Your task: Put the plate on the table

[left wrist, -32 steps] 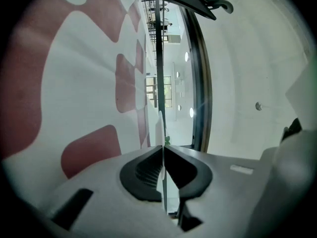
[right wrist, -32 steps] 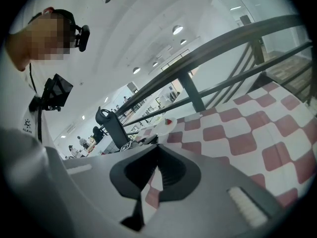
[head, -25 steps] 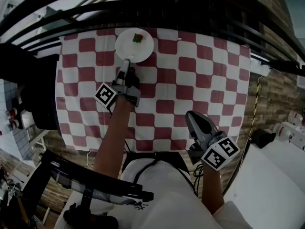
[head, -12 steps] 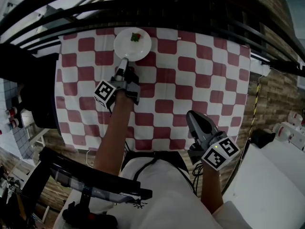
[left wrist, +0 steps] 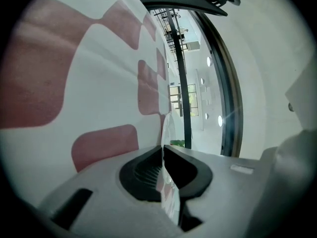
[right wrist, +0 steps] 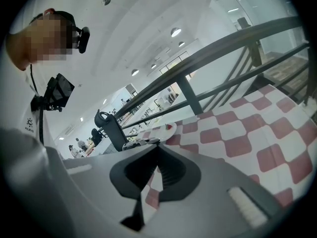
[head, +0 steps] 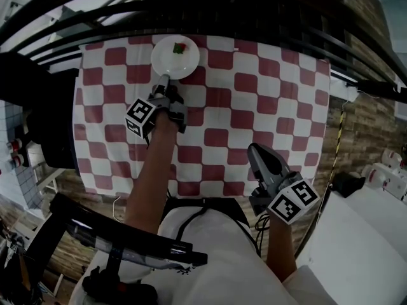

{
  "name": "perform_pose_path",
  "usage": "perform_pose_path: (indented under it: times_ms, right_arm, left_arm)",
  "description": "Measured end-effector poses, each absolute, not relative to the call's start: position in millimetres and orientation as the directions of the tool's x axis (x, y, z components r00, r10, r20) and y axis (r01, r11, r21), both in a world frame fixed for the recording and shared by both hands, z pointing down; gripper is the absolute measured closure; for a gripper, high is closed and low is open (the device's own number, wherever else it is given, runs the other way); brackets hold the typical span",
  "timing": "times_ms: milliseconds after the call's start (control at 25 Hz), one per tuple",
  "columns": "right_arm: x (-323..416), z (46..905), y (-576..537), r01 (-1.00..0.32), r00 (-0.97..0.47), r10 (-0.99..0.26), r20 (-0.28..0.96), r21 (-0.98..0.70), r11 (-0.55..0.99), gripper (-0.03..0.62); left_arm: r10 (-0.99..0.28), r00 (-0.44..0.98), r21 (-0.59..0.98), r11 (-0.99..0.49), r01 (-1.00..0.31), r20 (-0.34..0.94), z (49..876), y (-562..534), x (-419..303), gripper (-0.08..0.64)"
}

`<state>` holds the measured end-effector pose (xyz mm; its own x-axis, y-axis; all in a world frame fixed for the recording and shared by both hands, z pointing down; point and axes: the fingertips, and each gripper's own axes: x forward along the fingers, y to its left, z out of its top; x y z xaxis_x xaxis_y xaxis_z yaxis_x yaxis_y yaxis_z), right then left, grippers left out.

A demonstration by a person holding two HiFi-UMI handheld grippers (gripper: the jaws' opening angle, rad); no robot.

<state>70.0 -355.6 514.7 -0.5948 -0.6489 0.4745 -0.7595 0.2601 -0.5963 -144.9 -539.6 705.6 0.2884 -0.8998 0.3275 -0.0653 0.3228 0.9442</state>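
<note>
White plate (head: pixel 175 56) in left gripper (head: pixel 166 80)

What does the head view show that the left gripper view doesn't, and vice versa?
Head view only: the whole plate with food on it, and the right gripper, nearer the person. Left gripper view only: the left gripper shut on the plate's rim, seen edge-on, and windows beyond. Both: the plate, the checked cloth, the left gripper.
</note>
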Motion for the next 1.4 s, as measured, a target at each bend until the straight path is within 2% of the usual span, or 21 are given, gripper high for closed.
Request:
perform_pose_path:
  times_ms: [440, 880, 960, 1080, 1400]
  right_arm:
    - [67.2, 506.6, -347.1, -0.754, -0.606, -0.642, 0.470, -0.597, 0.274, 0.584]
    - [79.3, 491.2, -332.9, -0.752, -0.606, -0.655, 0.451, -0.594, 0.287, 0.584]
    - [80.3, 488.7, -329.3, -0.748, -0.611, -0.655, 0.444, -0.594, 0.296, 0.584]
    - [78.9, 486.8, -324.2, -0.743, -0.623, -0.651, 0.434, -0.589, 0.319, 0.584]
    - [70.3, 491.7, -309.8, -0.714, -0.672, -0.618, 0.408, -0.578, 0.395, 0.584]
  left_arm:
    - [-0.887, 0.206, 0.911, 0.398, -0.113, 0.413, 709.4, -539.5, -149.7, 0.537]
    - [-0.877, 0.165, 0.889, 0.428, -0.161, 0.452, 702.8, -526.4, -165.1, 0.425]
    - [-0.883, 0.162, 0.894, 0.416, -0.164, 0.441, 697.8, -518.7, -167.6, 0.426]
    - [-0.899, 0.157, 0.907, 0.382, -0.178, 0.409, 684.0, -506.6, -171.3, 0.487]
    - [-0.932, 0.168, 0.933, 0.279, -0.225, 0.320, 632.5, -467.5, -166.8, 0.525]
